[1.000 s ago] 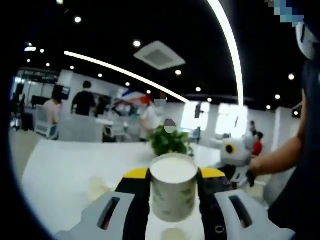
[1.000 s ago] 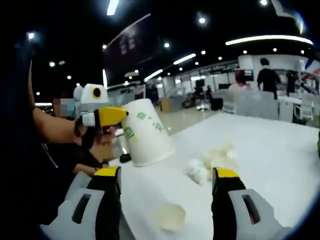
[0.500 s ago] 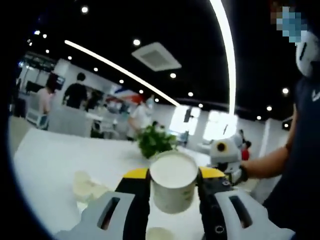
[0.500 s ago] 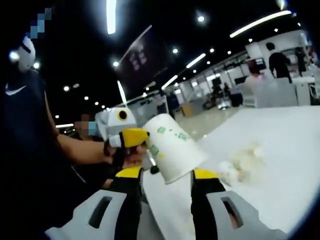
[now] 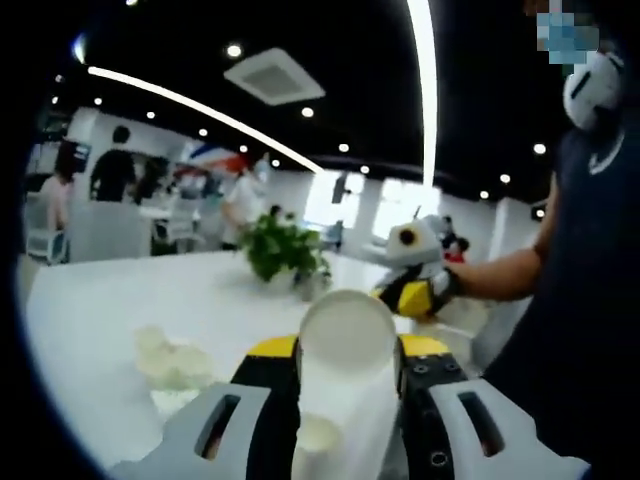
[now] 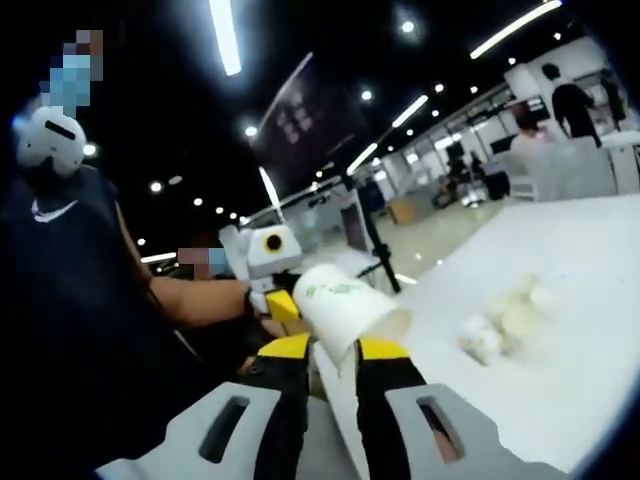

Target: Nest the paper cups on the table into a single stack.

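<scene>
Step in hand: both grippers appeared to share one paper cup (image 5: 345,335), held in the air above the counter (image 5: 90,310); judged a hand-over or a re-grip before nesting.
Left gripper (image 5: 347,362): at the bottom centre of the left gripper view, jaws clamped on the cup's sides, its open mouth turned toward the camera.
Right gripper (image 6: 333,350): at the bottom centre of the right gripper view, jaws drawn close on the wide rim end of the same cup (image 6: 348,306), which lay tilted, mouth toward the lower right.
Other cup: a second paper cup (image 5: 318,437) stood mouth-up on the counter, low in the left gripper view between the jaws.
Crumpled paper: pale wads (image 6: 505,318) lay on the counter at the right of the right gripper view.
Next move: probably one gripper lets go, then the held cup is turned upright and lowered squarely into the standing cup, rims aligned.
</scene>
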Tool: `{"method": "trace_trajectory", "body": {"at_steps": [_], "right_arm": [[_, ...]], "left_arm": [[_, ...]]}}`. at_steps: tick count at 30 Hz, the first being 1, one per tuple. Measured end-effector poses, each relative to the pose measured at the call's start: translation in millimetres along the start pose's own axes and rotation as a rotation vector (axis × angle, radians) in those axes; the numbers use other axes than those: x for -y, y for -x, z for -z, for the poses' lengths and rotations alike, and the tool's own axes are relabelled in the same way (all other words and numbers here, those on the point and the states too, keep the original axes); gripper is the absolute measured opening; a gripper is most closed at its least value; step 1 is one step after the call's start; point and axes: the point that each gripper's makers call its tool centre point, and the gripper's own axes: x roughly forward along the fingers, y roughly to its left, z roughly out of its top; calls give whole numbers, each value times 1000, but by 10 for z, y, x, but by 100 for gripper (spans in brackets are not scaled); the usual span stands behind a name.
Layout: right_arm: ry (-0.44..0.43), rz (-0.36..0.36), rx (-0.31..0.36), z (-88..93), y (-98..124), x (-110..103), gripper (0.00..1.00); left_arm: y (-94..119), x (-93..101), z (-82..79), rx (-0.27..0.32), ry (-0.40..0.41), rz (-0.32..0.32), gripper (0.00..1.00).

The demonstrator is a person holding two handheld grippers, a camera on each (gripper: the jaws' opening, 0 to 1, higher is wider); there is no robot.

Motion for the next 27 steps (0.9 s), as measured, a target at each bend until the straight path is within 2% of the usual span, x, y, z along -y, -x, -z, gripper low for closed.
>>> {"method": "trace_trajectory", "body": {"at_steps": [8, 11, 13, 14, 18, 21, 22, 24, 26, 27], "right_arm": [[-40, -54, 21, -75, 11, -71, 5], [-59, -95, 27, -116, 15, -155, 3], [-57, -104, 19, -123, 21, -172, 2], [-55, -107, 16, -129, 22, -178, 2], [-36, -126, 5, -179, 15, -242, 0], [-11, -121, -15, -180, 0, -242, 0], [-2, -111, -23, -179, -4, -221, 0], [9, -93, -28, -205, -1, -179, 0], [21, -61, -33, -248, 7, -115, 0], [36, -46, -48, -250, 12, -86, 0]], "left_arm": [[-9, 62, -7, 13, -21, 30, 35], [-15, 86, 8, 10, -15, 43, 35], [-16, 96, 33, 1, 8, 47, 35], [-17, 96, 49, -8, 47, 44, 35], [-18, 89, 24, 5, 50, 34, 35], [-27, 65, 43, -6, 55, 20, 40], [-28, 52, 50, -9, 58, 13, 42], [-18, -66, 50, -6, 44, -50, 48], [1, -165, 67, -9, 22, -106, 62], [20, -256, 103, -19, -1, -164, 69]]}}
